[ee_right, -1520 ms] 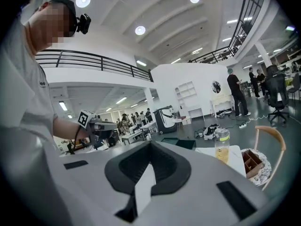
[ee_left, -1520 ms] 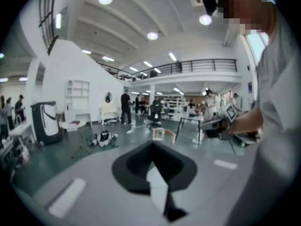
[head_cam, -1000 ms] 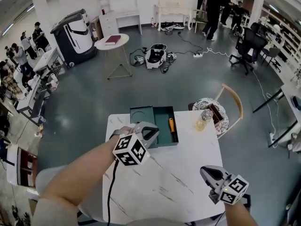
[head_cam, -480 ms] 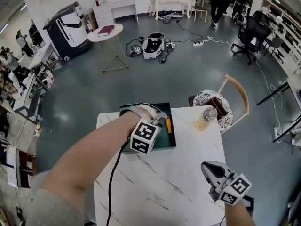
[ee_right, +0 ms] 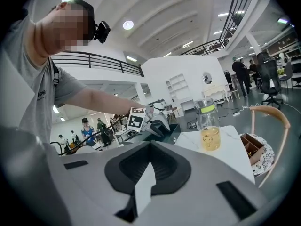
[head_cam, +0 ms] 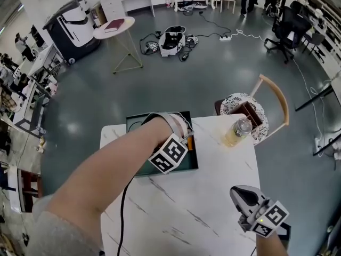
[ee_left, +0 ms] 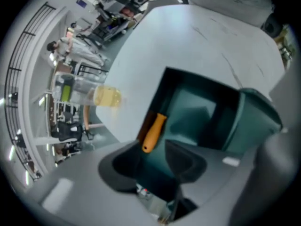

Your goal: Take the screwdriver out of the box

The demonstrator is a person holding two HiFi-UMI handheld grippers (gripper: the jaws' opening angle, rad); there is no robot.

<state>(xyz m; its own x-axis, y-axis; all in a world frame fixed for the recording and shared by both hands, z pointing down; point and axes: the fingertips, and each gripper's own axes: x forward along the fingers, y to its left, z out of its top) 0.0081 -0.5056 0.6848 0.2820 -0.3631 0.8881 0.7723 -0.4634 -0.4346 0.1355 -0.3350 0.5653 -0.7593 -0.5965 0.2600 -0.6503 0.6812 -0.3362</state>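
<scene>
**A:** What surrounds the grippers?

**B:** A large hall with a grey floor [head_cam: 213, 63]. Beneath both grippers is a white marbled table [head_cam: 213, 196].

**A:** What stands on it?

**B:** An open dark green box [ee_left: 197, 112] sits directly below the left gripper [ee_left: 153, 161]. A clear jar [ee_right: 209, 128] of yellow liquid stands ahead of the right gripper [ee_right: 149, 166].

**A:** Where is the screwdriver?

**B:** The screwdriver [ee_left: 154, 132] lies flat inside the box, along one wall. The butt of its orange handle points at the left gripper, just at the jaw tips. Its long axis runs straight away from them, and the shaft is lost in shadow.

**A:** And the jaws?

**B:** The left jaws are partly apart and have just been opening; their pads are not pressing on the handle. The right jaws are closed together with nothing between them.
</scene>
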